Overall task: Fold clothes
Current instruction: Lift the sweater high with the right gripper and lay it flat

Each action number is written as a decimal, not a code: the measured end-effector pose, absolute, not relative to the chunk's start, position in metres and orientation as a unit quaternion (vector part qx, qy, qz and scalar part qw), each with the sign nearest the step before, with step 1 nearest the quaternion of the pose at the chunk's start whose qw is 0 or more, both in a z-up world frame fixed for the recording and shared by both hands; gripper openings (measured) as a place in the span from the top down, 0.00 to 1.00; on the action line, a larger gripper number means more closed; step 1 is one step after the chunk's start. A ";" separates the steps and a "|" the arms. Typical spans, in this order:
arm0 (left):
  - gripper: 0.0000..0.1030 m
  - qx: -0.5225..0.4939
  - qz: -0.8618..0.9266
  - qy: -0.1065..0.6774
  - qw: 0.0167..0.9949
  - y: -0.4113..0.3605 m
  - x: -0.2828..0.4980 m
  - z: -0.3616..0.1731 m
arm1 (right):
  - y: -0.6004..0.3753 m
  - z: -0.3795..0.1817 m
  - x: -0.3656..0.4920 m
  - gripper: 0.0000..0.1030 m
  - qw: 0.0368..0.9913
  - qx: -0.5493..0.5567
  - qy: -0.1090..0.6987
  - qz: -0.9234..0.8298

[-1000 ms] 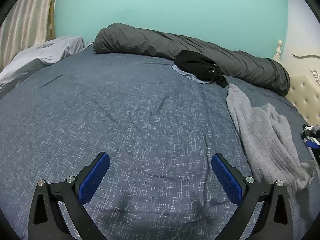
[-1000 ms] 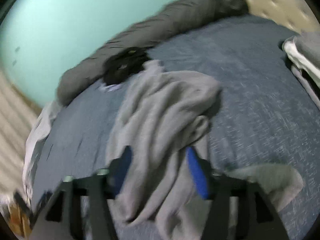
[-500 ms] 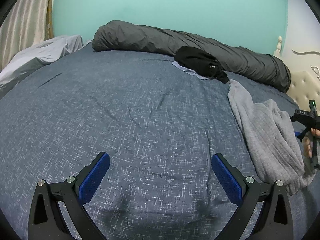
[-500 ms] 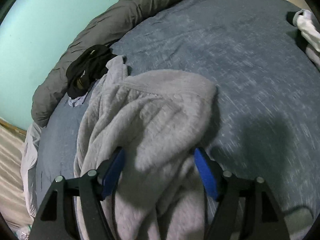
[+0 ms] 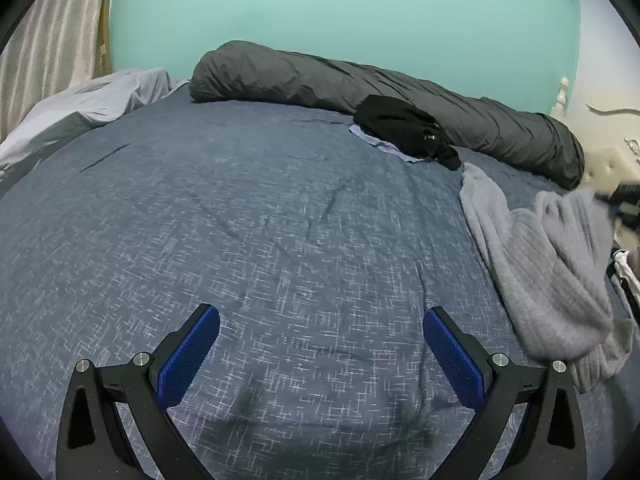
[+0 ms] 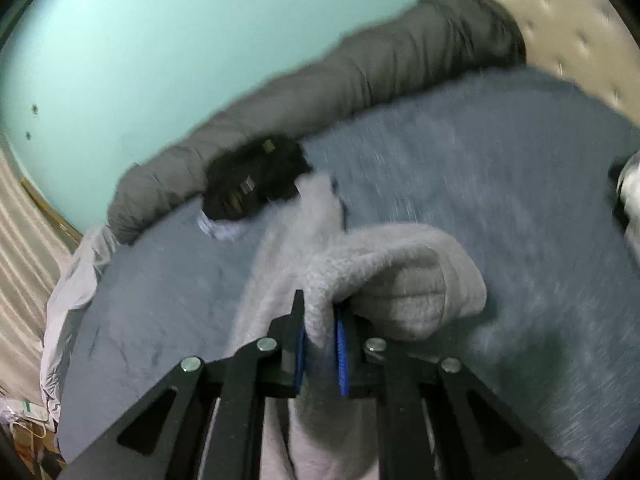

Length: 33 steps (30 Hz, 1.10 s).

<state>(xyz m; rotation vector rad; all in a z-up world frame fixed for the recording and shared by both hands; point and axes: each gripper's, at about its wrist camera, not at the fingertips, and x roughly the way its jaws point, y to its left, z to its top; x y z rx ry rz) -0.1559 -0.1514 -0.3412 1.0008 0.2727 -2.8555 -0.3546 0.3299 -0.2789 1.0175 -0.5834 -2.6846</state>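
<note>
The folding has hardly begun, as I judge it. The light grey fleece garment [image 6: 384, 280] is only picked up at one place and is not yet spread flat; no fold is made. The right gripper [image 6: 320, 344] has just closed its jaws, and now its blue pads clamp a thick bunch of this garment. The rest of it trails down over the dark blue speckled bed cover [image 5: 240, 220] toward the black crumpled clothing [image 5: 404, 130] near the long dark grey rolled duvet [image 5: 360, 88]. The left gripper [image 5: 320, 356] hangs with its jaws wide apart and nothing between them, above the bare cover. The garment [image 5: 552, 264] lies to its right, not touching it.
</note>
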 end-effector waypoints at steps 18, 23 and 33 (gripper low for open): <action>0.00 0.308 -0.939 0.130 0.086 -0.201 -0.129 -0.332 | 0.221 -0.055 -0.326 0.89 0.179 0.232 -0.049 -0.955; 0.00 0.306 -0.938 0.133 0.094 -0.210 -0.127 -0.332 | 0.114 -0.108 -0.317 0.89 0.263 0.288 -0.012 -0.921; 0.00 0.302 -0.934 0.149 0.117 -0.237 -0.119 -0.334 | -0.037 -0.270 -0.277 0.89 0.346 0.403 0.020 -0.847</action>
